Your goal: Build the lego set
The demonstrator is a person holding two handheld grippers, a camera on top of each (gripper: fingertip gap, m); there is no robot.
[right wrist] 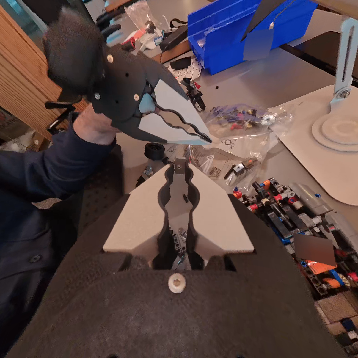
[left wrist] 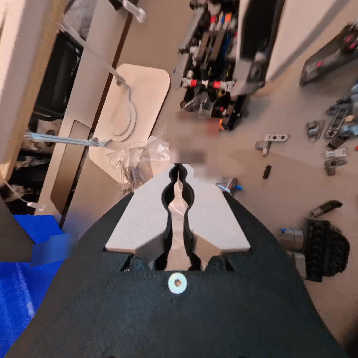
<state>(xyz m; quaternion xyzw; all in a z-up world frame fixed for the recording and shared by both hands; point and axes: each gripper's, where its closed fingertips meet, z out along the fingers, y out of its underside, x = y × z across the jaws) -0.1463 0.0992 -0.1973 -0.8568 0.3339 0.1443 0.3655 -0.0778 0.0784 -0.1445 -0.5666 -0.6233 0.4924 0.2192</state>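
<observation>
My right gripper (right wrist: 179,168) is clamped on a small grey lego block (right wrist: 179,167), centre of the right wrist frame, held up off the table so I can carry it to the build. The half-built lego model (right wrist: 286,217) lies lower right in that frame, near my tips, black beams with red and blue pins.

My left gripper (right wrist: 208,139), upper left to centre of the same frame, has its tips pinched together at the edge of the clear parts bag (right wrist: 244,135). I judge it is nipping the plastic to open the bag or hold it steady, but the left wrist view is blurred at the tips, so I can't confirm. Loose grey pieces (left wrist: 271,143) sit at right of the left wrist frame. The blue bin (right wrist: 232,38), upper right, is out of my way.
</observation>
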